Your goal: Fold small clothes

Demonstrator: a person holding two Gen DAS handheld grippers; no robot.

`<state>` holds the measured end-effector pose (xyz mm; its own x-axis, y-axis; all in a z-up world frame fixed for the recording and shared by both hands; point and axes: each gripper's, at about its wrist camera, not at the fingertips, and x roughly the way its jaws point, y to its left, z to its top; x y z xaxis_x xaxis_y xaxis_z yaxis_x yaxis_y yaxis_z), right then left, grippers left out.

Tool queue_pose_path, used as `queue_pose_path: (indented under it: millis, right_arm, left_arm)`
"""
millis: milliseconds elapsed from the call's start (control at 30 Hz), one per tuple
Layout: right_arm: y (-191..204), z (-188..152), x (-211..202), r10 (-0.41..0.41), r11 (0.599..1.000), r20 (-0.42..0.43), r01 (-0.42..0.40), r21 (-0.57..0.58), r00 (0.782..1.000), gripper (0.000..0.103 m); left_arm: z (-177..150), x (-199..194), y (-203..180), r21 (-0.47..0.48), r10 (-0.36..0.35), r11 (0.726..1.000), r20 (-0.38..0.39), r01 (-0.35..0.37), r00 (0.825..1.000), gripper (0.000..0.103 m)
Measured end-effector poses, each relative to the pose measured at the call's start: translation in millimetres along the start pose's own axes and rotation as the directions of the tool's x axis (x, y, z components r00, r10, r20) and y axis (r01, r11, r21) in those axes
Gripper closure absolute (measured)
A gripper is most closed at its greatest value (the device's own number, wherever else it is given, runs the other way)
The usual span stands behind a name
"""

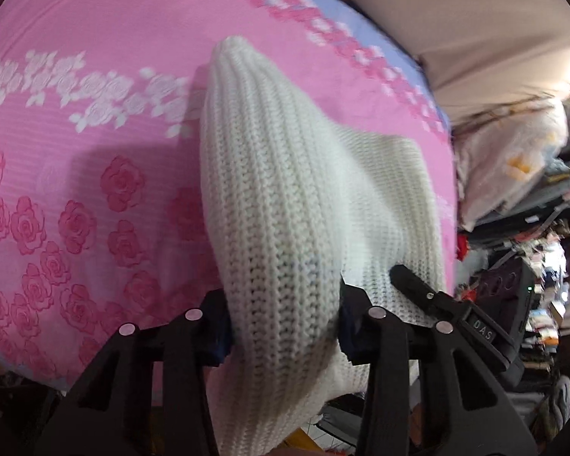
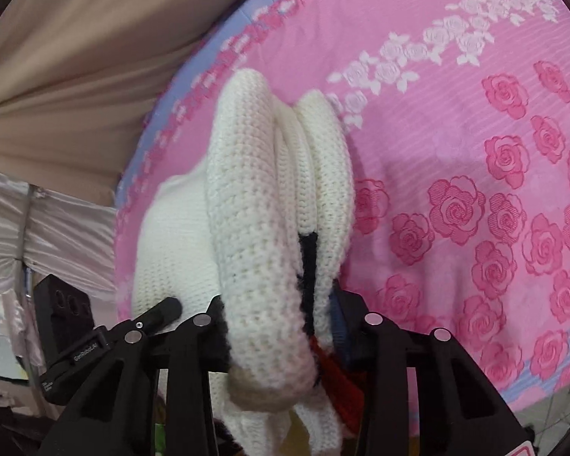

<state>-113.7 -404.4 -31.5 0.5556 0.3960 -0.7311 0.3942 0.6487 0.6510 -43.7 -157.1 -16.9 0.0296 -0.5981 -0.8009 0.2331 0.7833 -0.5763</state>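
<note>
Left wrist—right gripper label "DAS" (partial).

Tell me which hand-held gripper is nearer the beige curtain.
Right. The right hand-held gripper holds the white sweater on the side nearer the curtain; the left hand-held gripper sits farther away.

Left wrist view, right gripper body label: "DAS"
Right wrist view, left gripper body label: "GenRobot.AI"

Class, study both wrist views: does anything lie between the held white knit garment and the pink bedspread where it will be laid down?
Nothing visible does. Both the left gripper and right gripper are shut on the white knit garment, and the rose-patterned bedspread beyond it shows only bare fabric.
</note>
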Motion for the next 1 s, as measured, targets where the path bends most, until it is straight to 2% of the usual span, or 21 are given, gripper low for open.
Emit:
queue_pose_path:
  millis: [100, 200, 300, 367, 500, 567, 667, 733, 800, 867, 900, 967, 1000]
  right_arm:
    - [11, -4, -44, 0.023, 1.000, 0.060, -0.021, -0.019, 0.998, 0.067]
    - [19, -9, -91, 0.057, 0.998, 0.137, -0.052, -0.039, 0.989, 0.067]
    - [40, -12, -144, 0.111, 0.990, 0.256, -0.086, -0.107, 0.960, 0.067]
    - [65, -15, -181, 0.158, 0.977, 0.351, -0.094, -0.193, 0.923, 0.067]
    - [126, -13, -228, 0.271, 0.926, 0.484, -0.089, -0.366, 0.832, 0.067]
    - [157, -12, -242, 0.337, 0.890, 0.516, -0.088, -0.447, 0.788, 0.067]
    - [206, -9, -249, 0.440, 0.826, 0.527, -0.097, -0.556, 0.727, 0.066]
    - [235, -6, -244, 0.498, 0.784, 0.507, -0.115, -0.610, 0.704, 0.066]
    - [258, 0, -231, 0.526, 0.758, 0.480, -0.131, -0.639, 0.702, 0.065]
    - [276, 6, -212, 0.538, 0.741, 0.448, -0.148, -0.654, 0.714, 0.065]
    - [284, 11, -195, 0.538, 0.738, 0.426, -0.163, -0.655, 0.728, 0.064]
    - [288, 23, -153, 0.515, 0.750, 0.379, -0.190, -0.634, 0.768, 0.063]
    - [286, 29, -124, 0.484, 0.763, 0.358, -0.185, -0.619, 0.798, 0.061]
  left_arm:
    - [-2, -21, -36, 0.100, -0.045, 0.994, 0.008, 0.044, 0.999, 0.063]
    - [-5, -49, -77, 0.223, -0.102, 0.971, 0.035, 0.092, 0.994, 0.063]
    - [-5, -87, -114, 0.339, -0.198, 0.928, 0.086, 0.158, 0.976, 0.063]
    - [-6, -115, -127, 0.401, -0.247, 0.899, 0.127, 0.178, 0.961, 0.063]
    - [-3, -178, -154, 0.520, -0.344, 0.836, 0.241, 0.179, 0.908, 0.063]
    - [0, -217, -160, 0.567, -0.376, 0.811, 0.315, 0.145, 0.871, 0.063]
    - [5, -268, -156, 0.609, -0.396, 0.790, 0.418, 0.072, 0.818, 0.063]
    - [7, -299, -145, 0.619, -0.387, 0.785, 0.490, 0.001, 0.781, 0.062]
    - [13, -318, -130, 0.603, -0.357, 0.796, 0.541, -0.054, 0.762, 0.061]
    - [22, -325, -110, 0.576, -0.327, 0.814, 0.567, -0.081, 0.756, 0.060]
    - [28, -327, -97, 0.556, -0.307, 0.827, 0.577, -0.088, 0.757, 0.059]
    - [46, -315, -61, 0.498, -0.246, 0.861, 0.583, -0.101, 0.774, 0.056]
    - [58, -299, -35, 0.444, -0.190, 0.889, 0.577, -0.110, 0.795, 0.053]
